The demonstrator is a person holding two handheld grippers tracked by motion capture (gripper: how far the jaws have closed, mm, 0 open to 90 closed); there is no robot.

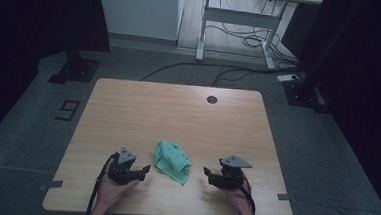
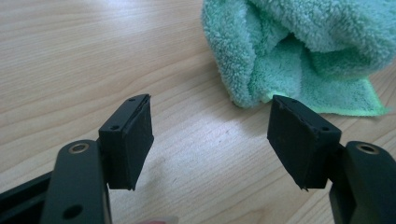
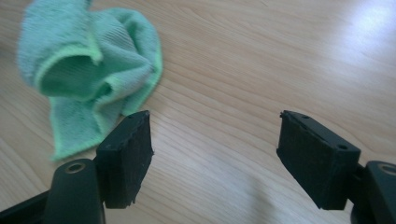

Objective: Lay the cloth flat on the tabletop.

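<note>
Green cloth (image 1: 172, 160) lies crumpled on the table (image 1: 178, 112), near the front edge, between the left gripper (image 1: 146, 171) and right gripper (image 1: 206, 172); both grippers' jaws spread wide, holding nothing. Risk: a pinch on a loose outer fold could lift only one layer, letting the bundle unroll or drag. Fluffy terry, folded over itself, one thin hemmed corner lying flat

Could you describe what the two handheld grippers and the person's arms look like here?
Both the left gripper and the right gripper are black, each topped by a grey three-cornered plate. A dark cable trails back from each along the forearm. Up close, each has two blocky black jaws with flat pads and small screw holes, mounted on black arms with brass-ringed pivots. The forearms are bare, with no sleeves visible.
</note>
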